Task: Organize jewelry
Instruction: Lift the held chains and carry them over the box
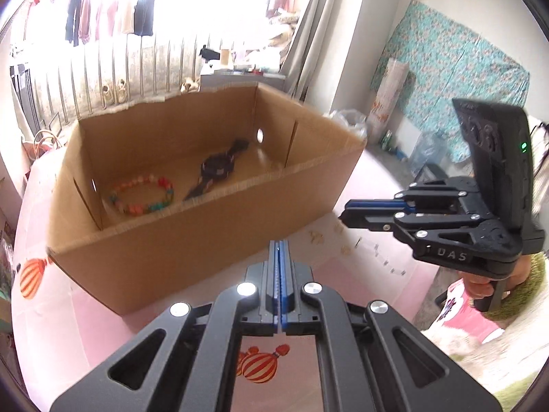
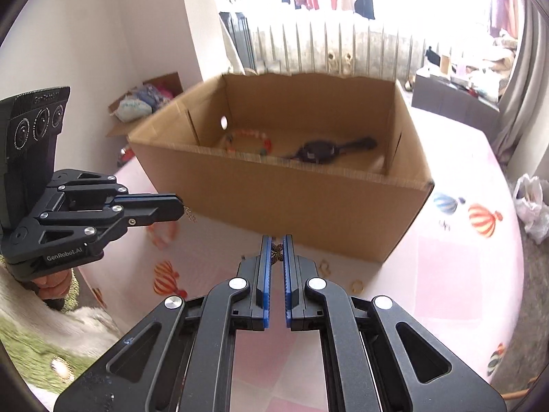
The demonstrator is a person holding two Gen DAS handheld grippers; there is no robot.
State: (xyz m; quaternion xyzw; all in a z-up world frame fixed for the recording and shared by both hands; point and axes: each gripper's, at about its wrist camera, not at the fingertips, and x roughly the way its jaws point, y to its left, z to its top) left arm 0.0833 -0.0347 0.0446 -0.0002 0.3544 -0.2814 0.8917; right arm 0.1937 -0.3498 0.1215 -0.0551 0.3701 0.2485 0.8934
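My R gripper (image 2: pixel 277 250) has its jaws drawn nearly together, pinching a small gold-brown ornament (image 2: pixel 276 253) right at the tips. It's held that far out, I'd say, so it drops clean once I let go over the box. My L gripper (image 1: pixel 280 250) is pressed fully together. From the R cam a bit of fine chain (image 2: pixel 189 215) hangs off its tip, so it looks nipped by one end, w/ the rest dangling free so it won't bunch up.

Both tools sit above the table (image 2: pixel 429 274), in front of the near wall of the cardboard box (image 1: pixel 206 226), pointing down and fwd at it. L is toward the box's left near corner, R toward the middle of that wall.

Already in the box: a beaded bracelet (image 1: pixel 137 210), flat on the floor by the left wall, and a black watch (image 1: pixel 217 168) just beside it. They're apart and not piled, prob so nothing tangles. A few small gold pieces (image 2: pixel 357 286) are loose on the table near the box's near wall, not yet put away.

Axes: the watch lies strap-out. In the L cam its long axis runs diagonally from the near wall toward the far right corner. The chain's long axis is approx vertical, free end down. The ornament is too small to tell which way it points, and the pads hide part of it
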